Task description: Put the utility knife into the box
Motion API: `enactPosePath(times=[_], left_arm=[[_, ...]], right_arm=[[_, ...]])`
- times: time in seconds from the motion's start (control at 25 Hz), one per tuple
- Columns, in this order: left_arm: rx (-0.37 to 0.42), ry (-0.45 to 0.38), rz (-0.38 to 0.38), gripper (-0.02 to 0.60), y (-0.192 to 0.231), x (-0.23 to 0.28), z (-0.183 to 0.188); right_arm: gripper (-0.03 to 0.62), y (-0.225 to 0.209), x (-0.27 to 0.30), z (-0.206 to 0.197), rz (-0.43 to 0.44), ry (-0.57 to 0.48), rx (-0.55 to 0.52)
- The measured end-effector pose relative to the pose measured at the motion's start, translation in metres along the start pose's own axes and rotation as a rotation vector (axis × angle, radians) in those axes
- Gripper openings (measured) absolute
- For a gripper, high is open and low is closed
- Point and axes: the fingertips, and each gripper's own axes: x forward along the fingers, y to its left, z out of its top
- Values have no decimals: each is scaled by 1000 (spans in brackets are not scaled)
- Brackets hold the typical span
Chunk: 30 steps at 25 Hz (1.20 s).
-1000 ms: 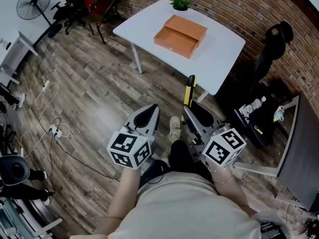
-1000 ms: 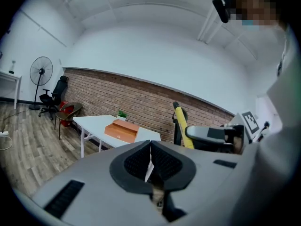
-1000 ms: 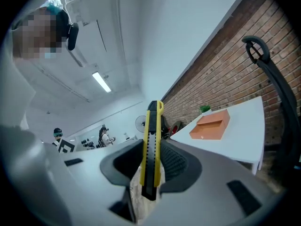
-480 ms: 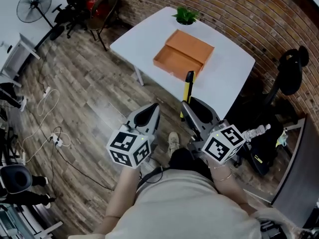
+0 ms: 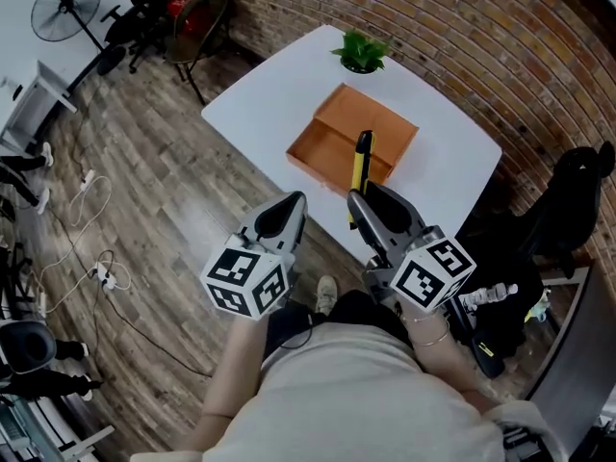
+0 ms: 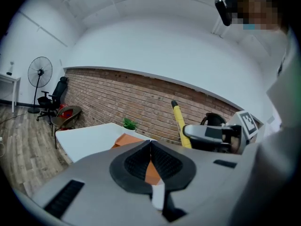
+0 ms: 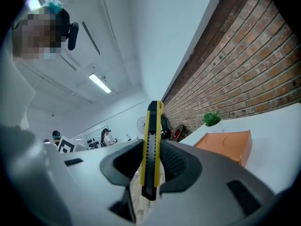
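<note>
A brown wood-plank floor [image 5: 144, 191] fills most of the head view, bounded at 12 to 2 o'clock by a red brick wall [image 5: 462, 37]. A white rectangular table [image 5: 260, 104] stands at 12 o'clock from the person, one corner toward the wall. An open, shallow orange cardboard box [image 5: 380, 123] lies near the middle of the tabletop. A small green potted plant [image 5: 360, 51] sits at the box's 12 o'clock, near the far table edge.

The person in a pale shirt [image 5: 356, 393] reaches both forearms forward from the torso. The two grippers are held side by side, level with each other, with jaws pointing at the table and marker cubes nearest the body.

The left gripper [image 5: 292, 205] is at the 9 o'clock side of the right one, over the floor just short of the table. In its own view the left gripper's [image 6: 150, 143] dark pads meet at their tips with nothing between them.

The right gripper [image 5: 358, 200] has its jaws fairly wide apart, clamped on a yellow-and-black utility knife [image 5: 361, 166]. In the right gripper view the knife [image 7: 151, 145] stands upright between the ribbed pads, both pressing its flanks. Its upper end juts well past the tips and its lower end hangs just below them. From the head view that upper end overlaps the box's near edge, but the knife is in the claw, not in the box.
</note>
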Motion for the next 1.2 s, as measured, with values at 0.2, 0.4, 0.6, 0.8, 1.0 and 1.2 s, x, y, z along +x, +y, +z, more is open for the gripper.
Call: enactPosePath(times=[0.2, 0.4, 0.6, 0.8, 1.0, 1.2], left_arm=[[-5, 19, 11, 6, 12, 18, -2], [-21, 36, -1, 6, 21, 33, -4], [-51, 68, -33, 6, 32, 56, -7], [-74, 108, -71, 7, 42, 75, -11], [-96, 141, -96, 6, 57, 89, -14], [-109, 174, -115, 6, 71, 100, -24]], right_arm=[[114, -16, 16, 0, 11, 26, 8], [114, -27, 23, -6, -9, 37, 28], [114, -46, 34, -10, -52, 63, 36], [114, -63, 47, -9, -104, 74, 58], [114, -75, 63, -10, -141, 107, 46], [114, -90, 76, -20, -179, 172, -3]])
